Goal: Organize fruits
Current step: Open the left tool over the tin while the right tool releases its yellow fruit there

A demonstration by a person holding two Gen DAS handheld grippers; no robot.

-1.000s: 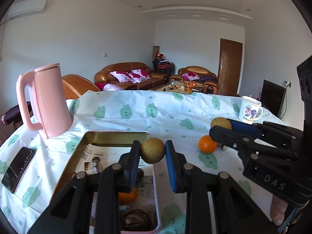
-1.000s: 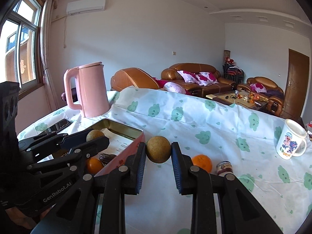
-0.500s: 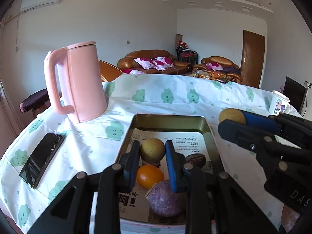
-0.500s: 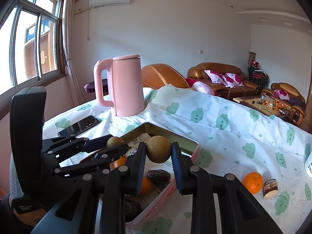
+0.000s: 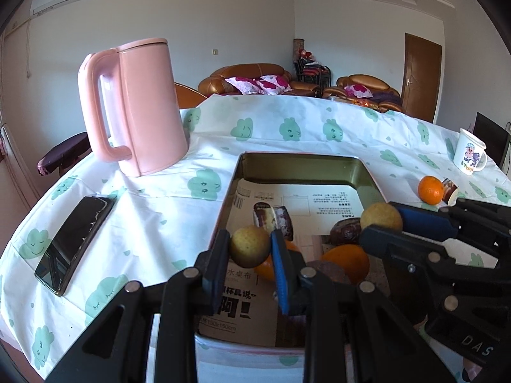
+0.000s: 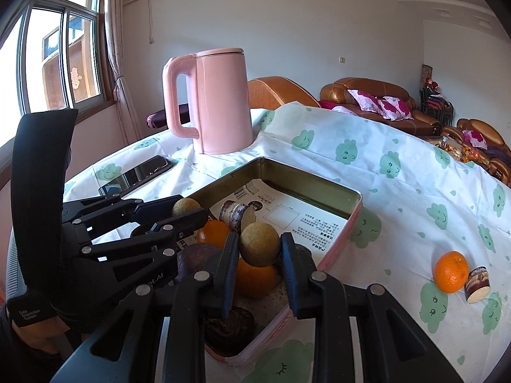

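Both of your claws have travelled leftward over the last second and now hang above the near end of the shallow rectangular metal tin with the pink outer wall (image 5: 367,172), where a second ago both were out over the cloud-print white tablecloth (image 5: 159,210). Your left claw (image 5: 250,247) is clamped on a small round yellow-brown fruit (image 5: 250,246), held between its blue-padded fingers above the printed paper sheet lining the tin (image 5: 319,204). Your right claw (image 6: 259,250) is likewise clamped on a second round tan fruit (image 6: 259,244), carried directly above a large orange (image 6: 255,276) already lying in the tin. Neither held fruit appears to touch the tin contents; both are carried, not placed. Below and between the two claws lie a second orange (image 6: 212,233), a dark purple-brown fruit (image 6: 194,257) and a dark wrinkled date-like fruit (image 5: 345,231). In my judgement the transport is complete and the step in hand is the release: lower each claw and open it over a free patch of paper, since the near end is crowded and a round fruit dropped on the orange may roll. One small orange mandarin (image 6: 451,271) remains outside on the tablecloth, well to the right of your right claw, touching a short cut cylindrical piece with a pale face (image 6: 477,284); the task is unfinished on that count.
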